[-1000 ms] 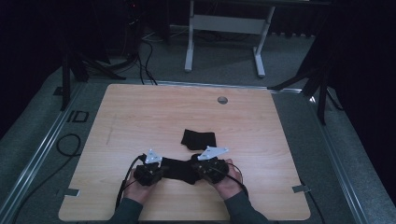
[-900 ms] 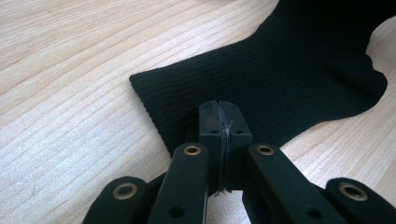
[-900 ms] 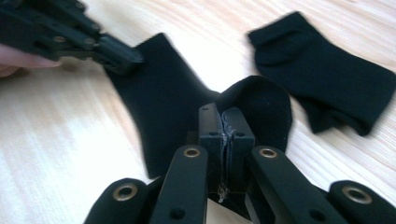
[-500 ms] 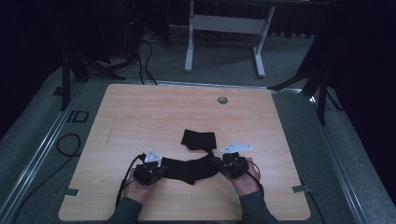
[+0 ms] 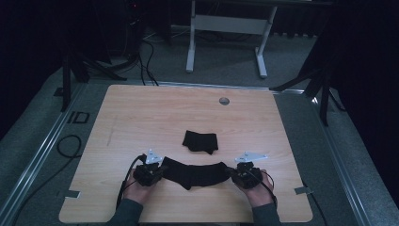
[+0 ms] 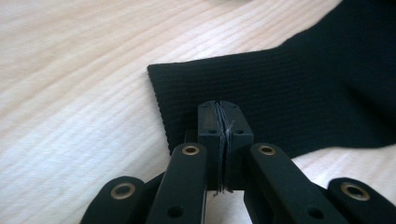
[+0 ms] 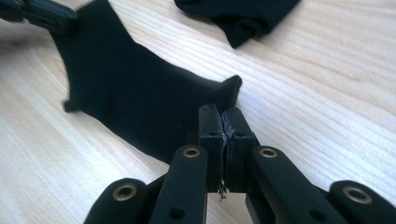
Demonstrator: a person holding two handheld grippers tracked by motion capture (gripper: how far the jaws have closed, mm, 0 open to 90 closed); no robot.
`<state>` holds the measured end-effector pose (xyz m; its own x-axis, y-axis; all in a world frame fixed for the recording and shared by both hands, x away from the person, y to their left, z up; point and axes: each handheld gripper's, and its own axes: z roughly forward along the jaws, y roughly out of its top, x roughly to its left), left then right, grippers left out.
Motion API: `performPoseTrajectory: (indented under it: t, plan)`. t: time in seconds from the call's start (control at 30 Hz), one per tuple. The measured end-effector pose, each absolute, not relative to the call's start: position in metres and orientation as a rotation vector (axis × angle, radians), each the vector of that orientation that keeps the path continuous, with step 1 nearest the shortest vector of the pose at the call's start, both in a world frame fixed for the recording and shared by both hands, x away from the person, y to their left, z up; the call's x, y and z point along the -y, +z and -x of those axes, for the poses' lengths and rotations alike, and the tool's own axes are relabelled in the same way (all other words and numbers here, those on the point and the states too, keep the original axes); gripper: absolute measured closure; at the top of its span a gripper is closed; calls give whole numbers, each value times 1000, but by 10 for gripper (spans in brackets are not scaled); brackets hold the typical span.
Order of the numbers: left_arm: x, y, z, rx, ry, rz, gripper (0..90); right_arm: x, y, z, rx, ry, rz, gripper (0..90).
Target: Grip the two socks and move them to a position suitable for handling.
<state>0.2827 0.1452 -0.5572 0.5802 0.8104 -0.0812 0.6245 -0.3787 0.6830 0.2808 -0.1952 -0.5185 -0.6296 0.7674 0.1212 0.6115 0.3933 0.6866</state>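
A black sock (image 5: 195, 173) lies stretched out near the table's front edge, held at both ends. My left gripper (image 5: 159, 171) is shut on its ribbed cuff end (image 6: 261, 98), the fabric pinched between the pads. My right gripper (image 5: 231, 173) is shut on the other end (image 7: 140, 102), a thin fold of cloth squeezed in its jaws. A second black sock (image 5: 201, 141) lies crumpled a little farther back, at mid-table, and it reaches into the top of the right gripper view (image 7: 243, 16). The left gripper (image 7: 42, 15) is seen at the top left there.
The wooden table (image 5: 141, 117) has a small round grommet (image 5: 224, 100) near its far edge. Cables (image 5: 70, 146) trail on the floor at the left. A white desk frame (image 5: 226, 28) stands beyond the table.
My right gripper has moved to the right with its end of the sock, pulling the sock out long between the two grippers. The left gripper has stayed put.
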Motion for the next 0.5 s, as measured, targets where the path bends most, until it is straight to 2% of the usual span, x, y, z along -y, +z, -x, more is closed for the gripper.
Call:
performPoseTrajectory:
  t: [0.07,0.27,0.5]
  plan:
    - [-144,-557,-283,-1137,373,-2130,882,196,-522,-283,-2432,1033,-1236,850]
    - [-146,-557,-286,-1167,428,-2119,870,195,-526,-289,-2362,979,-1267,671]
    - [-150,-558,-289,-1192,469,-2098,829,199,-523,-290,-2315,1008,-1280,575]
